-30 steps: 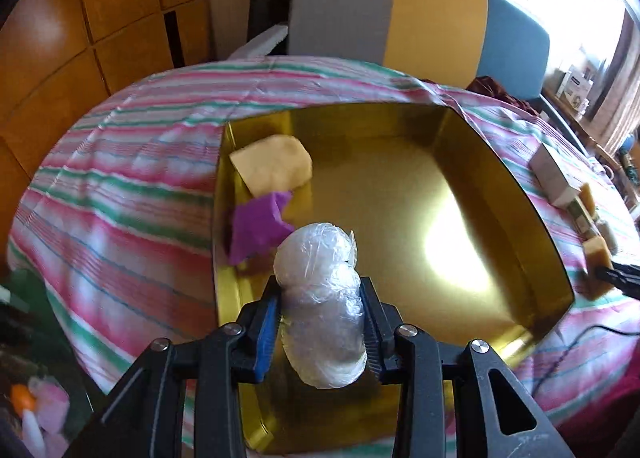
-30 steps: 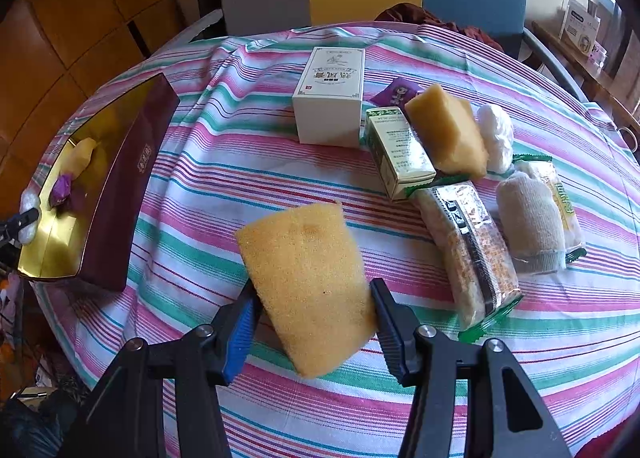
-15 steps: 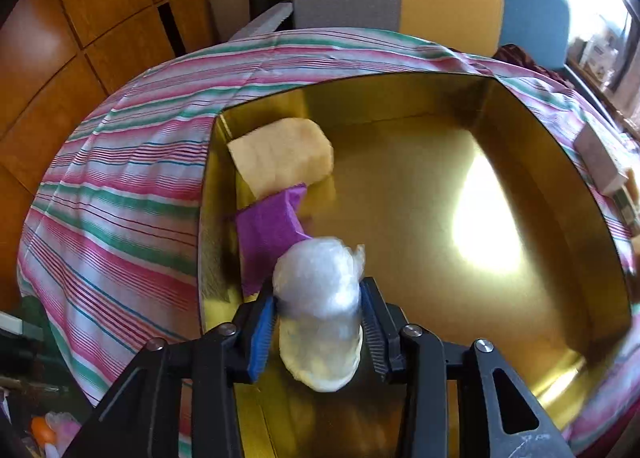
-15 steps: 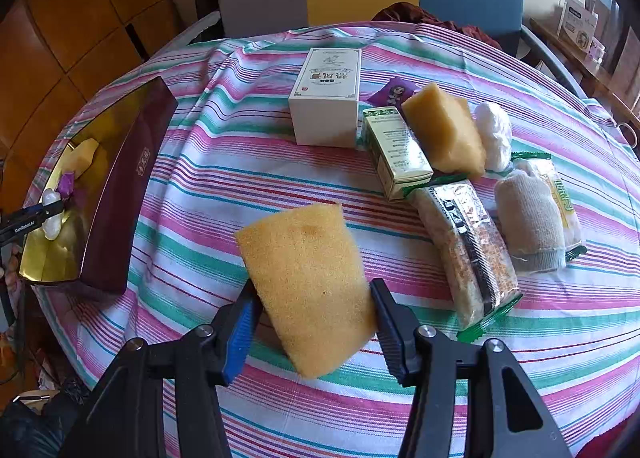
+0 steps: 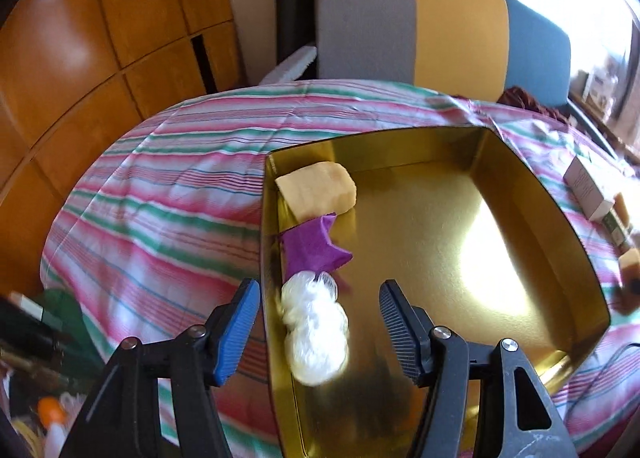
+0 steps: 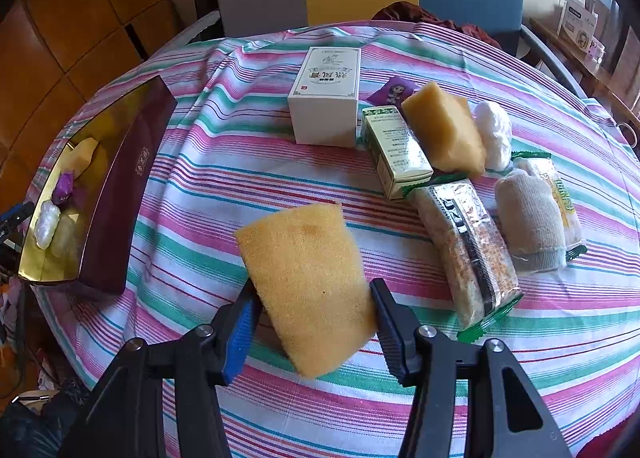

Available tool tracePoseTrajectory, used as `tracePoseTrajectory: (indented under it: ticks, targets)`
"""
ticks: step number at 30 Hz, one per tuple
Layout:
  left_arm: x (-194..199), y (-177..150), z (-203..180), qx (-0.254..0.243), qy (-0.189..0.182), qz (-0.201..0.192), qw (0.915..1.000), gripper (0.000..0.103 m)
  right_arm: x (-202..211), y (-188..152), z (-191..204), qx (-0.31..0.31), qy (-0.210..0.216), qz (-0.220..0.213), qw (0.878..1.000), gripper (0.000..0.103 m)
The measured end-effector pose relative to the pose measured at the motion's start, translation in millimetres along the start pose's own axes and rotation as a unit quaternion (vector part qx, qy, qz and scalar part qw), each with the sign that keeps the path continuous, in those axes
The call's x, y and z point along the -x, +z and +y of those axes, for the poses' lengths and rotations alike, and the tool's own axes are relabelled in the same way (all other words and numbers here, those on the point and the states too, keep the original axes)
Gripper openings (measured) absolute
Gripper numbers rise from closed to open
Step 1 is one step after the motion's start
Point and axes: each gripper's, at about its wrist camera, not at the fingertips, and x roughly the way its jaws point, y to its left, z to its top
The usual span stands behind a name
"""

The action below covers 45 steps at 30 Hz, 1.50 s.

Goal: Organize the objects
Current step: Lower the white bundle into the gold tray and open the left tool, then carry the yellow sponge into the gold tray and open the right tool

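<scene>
My left gripper (image 5: 318, 332) jaws are opening off the soft, slippery wrapped bundle (image 5: 314, 332) in the tin (image 5: 540, 197), while my right gripper (image 6: 314, 328) pinches the light, squashy sponge (image 6: 308, 282) across its sides.

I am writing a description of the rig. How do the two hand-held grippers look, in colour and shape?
The left gripper and right gripper look alike: black plastic frames with triangular cut-outs and silver screw heads. On each, the left jaw has a blue ribbed pad and the right a dark ribbed pad. No cables, markings, hands or sleeves show.
</scene>
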Motion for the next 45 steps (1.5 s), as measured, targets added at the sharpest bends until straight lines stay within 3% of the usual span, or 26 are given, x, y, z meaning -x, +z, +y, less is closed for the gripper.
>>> tracePoseTrajectory:
  ticks: [10,24,33,45]
  targets:
    - [23,-20,6,0.047,-0.009,-0.013,0.9988,0.066,17,4,14,-0.016,0.011,-0.021,1.0,0.054]
    - [34,-32,16,0.054,-0.023,-0.023,0.998,0.066,47,27,163,0.096,0.127,-0.058,0.986,0.054]
    - [42,-37,27,0.062,-0.011,-0.034,0.9975,0.067,10,37,249,0.148,0.177,-0.018,0.973,0.054]
    - [43,-37,72,0.119,0.014,-0.044,0.9918,0.069,-48,37,332,0.195,0.181,0.048,0.963,0.058]
